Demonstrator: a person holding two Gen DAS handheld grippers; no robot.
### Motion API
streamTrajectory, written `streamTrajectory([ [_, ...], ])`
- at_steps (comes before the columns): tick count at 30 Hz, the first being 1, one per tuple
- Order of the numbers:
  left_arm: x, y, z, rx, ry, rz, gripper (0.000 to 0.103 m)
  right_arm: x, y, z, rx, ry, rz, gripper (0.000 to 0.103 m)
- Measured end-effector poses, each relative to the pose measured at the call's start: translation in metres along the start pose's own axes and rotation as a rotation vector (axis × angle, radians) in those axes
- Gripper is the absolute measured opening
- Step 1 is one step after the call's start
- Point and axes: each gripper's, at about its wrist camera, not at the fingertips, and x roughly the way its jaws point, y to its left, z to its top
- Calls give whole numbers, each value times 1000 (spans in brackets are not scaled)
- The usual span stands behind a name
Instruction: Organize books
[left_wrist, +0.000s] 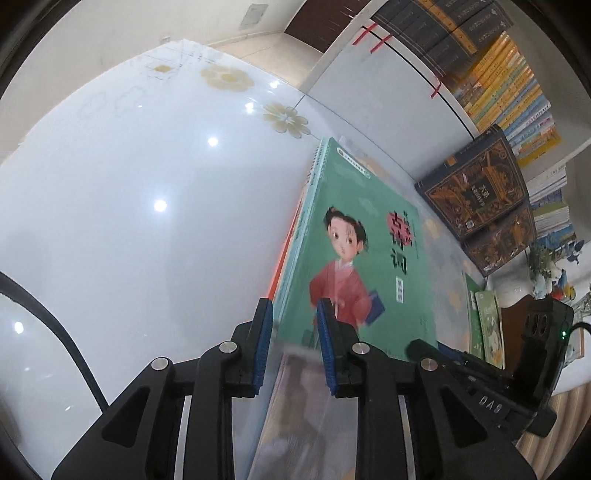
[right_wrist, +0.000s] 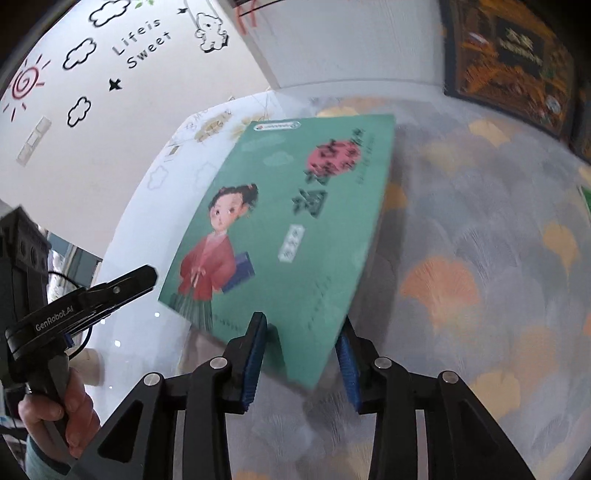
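Both my tongs tilt steeply down at the green book (right_wrist: 280, 229). My left tongs (left_wrist: 291, 347) and right tongs (right_wrist: 303, 350) straddle its near edge, pads slightly spread, not pinching.

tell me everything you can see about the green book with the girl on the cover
The green book is thin and glossy, its cover showing a girl in a red robe holding a blue book, beside large characters. It lies flat atop other thin books on the white table. The left tongs and right tongs straddle its near edge, jaws apart.
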Motion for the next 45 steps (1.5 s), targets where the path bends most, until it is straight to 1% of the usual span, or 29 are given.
streamTrajectory([
  [3, -10, -10, -14, 26, 4, -4, 22, -17, -19, -23, 59, 10, 10, 36],
  [5, -12, -24, -27, 51, 23, -17, 22, -33, -39, -47, 117, 11, 17, 36],
  [6, -11, -34, -34, 68, 35, -28, 22, -42, -50, -60, 148, 7, 14, 36],
  [8, -6, -57, -47, 107, 66, -50, 26, -59, -74, -85, 214, -3, 6, 38],
  [10, -1, -83, -63, 147, 99, -71, 27, -74, -101, -109, 290, -12, 3, 43],
  [13, 14, -134, -91, 210, 160, -108, 30, -105, -149, -146, 393, -25, -14, 43],
  [15, 25, -165, -107, 239, 194, -135, 37, -128, -179, -165, 440, -44, -29, 43],
  [16, 31, -183, -116, 256, 211, -152, 45, -142, -196, -173, 462, -62, -42, 43],
  [17, 38, -203, -126, 274, 229, -170, 46, -157, -212, -180, 483, -83, -55, 43],
  [18, 43, -217, -133, 285, 240, -180, 46, -172, -228, -187, 504, -105, -68, 44],
  [20, 56, -258, -152, 328, 271, -212, 46, -197, -256, -197, 538, -142, -88, 46],
  [22, 64, -286, -163, 357, 286, -236, 46, -220, -280, -204, 562, -180, -105, 48],
  [24, 75, -320, -175, 391, 301, -259, 46, -238, -303, -206, 570, -214, -130, 49],
  [28, 94, -369, -187, 399, 321, -295, 46, -267, -347, -203, 593, -272, -184, 49],
  [32, 117, -402, -190, 389, 327, -272, 46, -283, -384, -189, 621, -325, -214, 49],
  [36, 143, -414, -186, 350, 353, -259, 46, -279, -414, -163, 637, -340, -210, 49],
  [39, 161, -422, -184, 346, 362, -235, 46, -272, -435, -149, 639, -338, -214, 49],
  [42, 177, -426, -183, 336, 375, -212, 46, -260, -446, -140, 656, -324, -199, 49],
  [45, 190, -425, -182, 315, 385, -208, 46, -254, -451, -133, 650, -339, -204, 49],
])
